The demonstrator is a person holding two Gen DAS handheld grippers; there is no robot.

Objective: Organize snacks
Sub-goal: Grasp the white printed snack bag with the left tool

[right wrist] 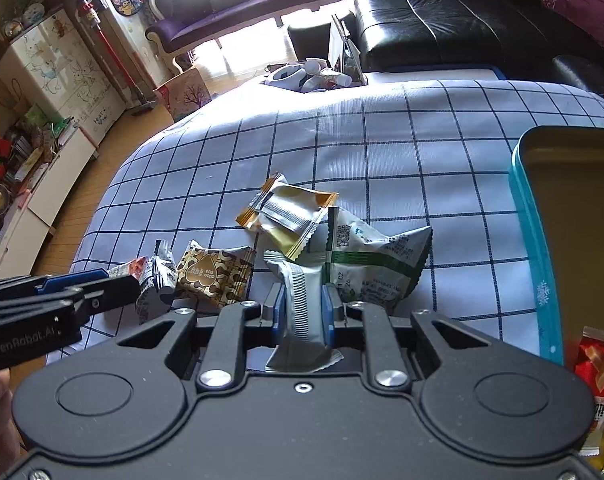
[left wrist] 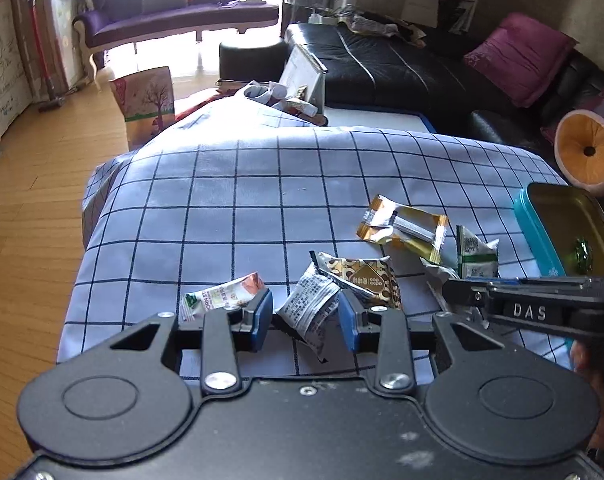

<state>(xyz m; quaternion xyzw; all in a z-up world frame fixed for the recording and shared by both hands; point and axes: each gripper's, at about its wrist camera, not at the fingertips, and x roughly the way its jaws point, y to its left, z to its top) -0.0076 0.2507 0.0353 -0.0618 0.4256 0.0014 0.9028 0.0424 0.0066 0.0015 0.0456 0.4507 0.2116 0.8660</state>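
Both claws were busy at the pile of snacks. The right claw [right wrist: 304,312] was nearly closed, its blue pads pressed on a silver-grey packet [right wrist: 302,316] that stood upright between them. The left claw [left wrist: 306,316] was only a little open, with a grey printed packet [left wrist: 310,312] between its fingers; the pads seemed to press on it, though on one side I could not be fully sure.

On the checked cloth of the tabletop [left wrist: 222,200] several snacks lay loose: an orange and white bar wrapper [left wrist: 222,296], a brown packet with a heart pattern [right wrist: 216,274], a gold and white packet [right wrist: 286,212] and a green and white packet [right wrist: 374,256], all close together, some touching or overlapping. The teal tin [right wrist: 530,240] stood open just beside them at the right. Inside it I could see a small green sweet [left wrist: 582,254], and a red packet [right wrist: 598,360] showed near its lower corner.

I judged the work as only begun: little was in the tin, two packets were in the claws, and four waited on the cloth.
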